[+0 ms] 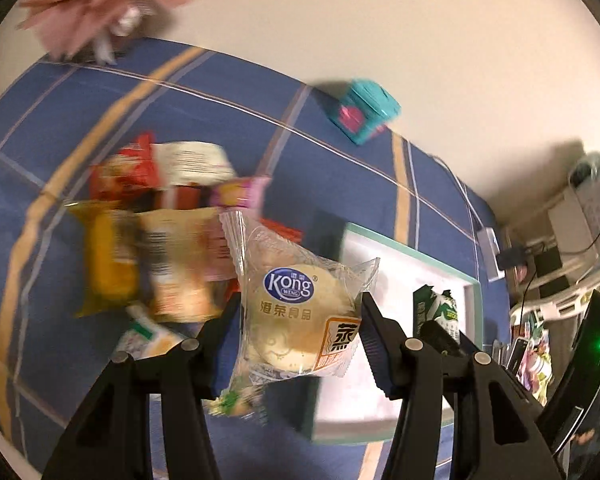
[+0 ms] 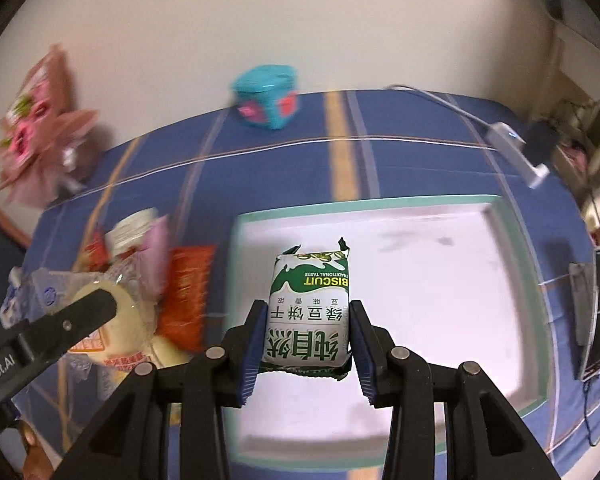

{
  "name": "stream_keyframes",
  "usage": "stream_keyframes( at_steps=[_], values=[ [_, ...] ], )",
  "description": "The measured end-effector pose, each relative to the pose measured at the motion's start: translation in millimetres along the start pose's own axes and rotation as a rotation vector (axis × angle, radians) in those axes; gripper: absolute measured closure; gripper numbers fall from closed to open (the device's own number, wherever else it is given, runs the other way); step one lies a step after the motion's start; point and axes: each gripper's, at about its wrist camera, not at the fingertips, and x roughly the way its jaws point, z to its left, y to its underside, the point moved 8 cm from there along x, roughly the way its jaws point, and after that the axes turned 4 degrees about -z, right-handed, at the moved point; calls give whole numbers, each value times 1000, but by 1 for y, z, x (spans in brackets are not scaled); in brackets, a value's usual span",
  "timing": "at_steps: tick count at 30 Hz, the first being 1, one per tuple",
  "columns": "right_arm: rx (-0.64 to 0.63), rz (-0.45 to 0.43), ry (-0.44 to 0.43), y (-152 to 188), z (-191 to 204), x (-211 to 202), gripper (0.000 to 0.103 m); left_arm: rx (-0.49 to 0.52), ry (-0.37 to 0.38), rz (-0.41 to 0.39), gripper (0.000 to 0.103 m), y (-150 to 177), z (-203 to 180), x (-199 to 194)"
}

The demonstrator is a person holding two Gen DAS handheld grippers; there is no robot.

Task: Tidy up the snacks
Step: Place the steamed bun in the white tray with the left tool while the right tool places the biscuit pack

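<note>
Left claw (image 1: 296,328) grips a clear-wrapped bun (image 1: 300,312) above the snack pile (image 1: 152,240); right claw (image 2: 308,336) clamps a green biscuit pack (image 2: 310,308) over the white tray (image 2: 440,280). Only the right view shows the tray's whole bare floor, rims clear.

A plain cream wall (image 2: 260,12) fills the upper frame behind a table draped in blue plaid cloth (image 2: 400,152), with cluttered shelving (image 1: 580,216) at right.

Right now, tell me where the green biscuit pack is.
In the right wrist view the green biscuit pack is clamped in the right gripper, above the white tray, right of the snack pile.
</note>
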Motion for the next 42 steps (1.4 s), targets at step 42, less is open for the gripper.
stream_keyframes(
  at_steps=[42],
  values=[
    [73, 59, 105, -6, -35, 32, 53, 92, 93, 195, 36, 0, -65, 107]
  ],
)
